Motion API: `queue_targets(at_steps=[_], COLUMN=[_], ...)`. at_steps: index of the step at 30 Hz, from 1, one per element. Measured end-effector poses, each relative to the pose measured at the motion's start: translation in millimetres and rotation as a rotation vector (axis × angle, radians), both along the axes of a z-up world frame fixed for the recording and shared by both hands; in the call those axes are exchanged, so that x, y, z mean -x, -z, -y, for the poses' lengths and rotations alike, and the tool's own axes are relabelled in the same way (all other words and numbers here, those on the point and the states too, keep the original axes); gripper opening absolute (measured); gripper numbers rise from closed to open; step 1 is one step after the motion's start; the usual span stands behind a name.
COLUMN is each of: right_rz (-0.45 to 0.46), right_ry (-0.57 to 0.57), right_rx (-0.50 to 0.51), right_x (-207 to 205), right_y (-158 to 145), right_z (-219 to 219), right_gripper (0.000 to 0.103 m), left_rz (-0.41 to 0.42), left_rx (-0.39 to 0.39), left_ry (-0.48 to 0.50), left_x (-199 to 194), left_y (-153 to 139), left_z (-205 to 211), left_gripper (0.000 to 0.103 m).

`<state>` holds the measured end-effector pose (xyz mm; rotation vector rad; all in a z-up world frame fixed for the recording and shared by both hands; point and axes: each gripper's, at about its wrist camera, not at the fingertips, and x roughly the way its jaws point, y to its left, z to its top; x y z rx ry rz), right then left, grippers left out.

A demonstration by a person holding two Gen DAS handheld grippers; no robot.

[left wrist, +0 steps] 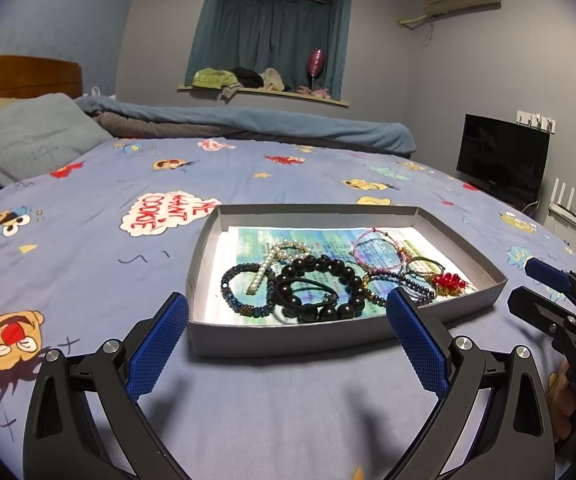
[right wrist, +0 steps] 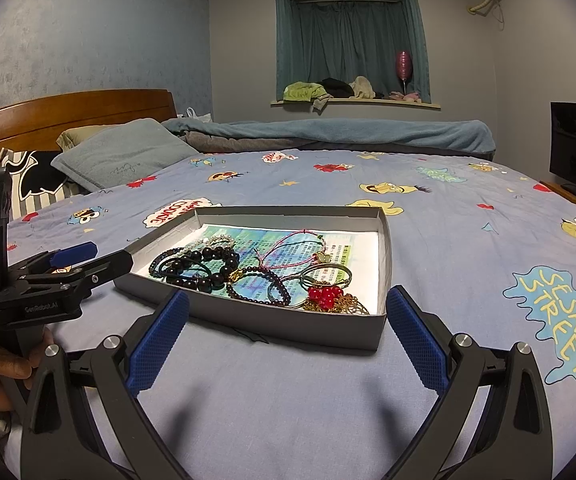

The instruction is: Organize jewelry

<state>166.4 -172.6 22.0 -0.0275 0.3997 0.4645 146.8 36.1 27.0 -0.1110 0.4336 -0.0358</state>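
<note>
A shallow grey box tray [left wrist: 288, 338] [right wrist: 296, 326] lies on the bed, lined with a printed sheet. In it lie several bracelets: a big black bead bracelet [left wrist: 330, 280] [right wrist: 204, 266], a blue beaded one [left wrist: 244, 288], a pearl strand [left wrist: 272, 258], pink cords [left wrist: 376, 252] [right wrist: 292, 250], a dark purple bead loop [right wrist: 258, 284] and a red bead cluster with gold chain [left wrist: 450, 282] [right wrist: 326, 296]. My left gripper [left wrist: 288, 332] is open and empty, just short of the tray's near wall. My right gripper [right wrist: 288, 332] is open and empty, before the tray's near right corner.
The bed has a blue cartoon-print sheet [left wrist: 88, 240] [right wrist: 468, 240], a grey pillow [left wrist: 28, 140] and a folded blanket [left wrist: 248, 118] at the far side. A wooden headboard [right wrist: 68, 114] is left. A dark TV [left wrist: 502, 156] stands right. The other gripper shows in each view [left wrist: 560, 304] [right wrist: 60, 276].
</note>
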Motion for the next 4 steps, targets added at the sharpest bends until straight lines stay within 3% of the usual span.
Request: queue_targets(at_steps=[4], right_rz=[-0.002], right_ry=[0.0], right_rx=[-0.003], right_x=[-0.2], right_y=[0.2], right_z=[1.0], right_gripper=[0.097], left_rz=[0.0], left_rx=[-0.001], left_ry=[0.0], left_x=[-0.1], left_y=[0.1], left_z=[-0.1], left_gripper=[0.098])
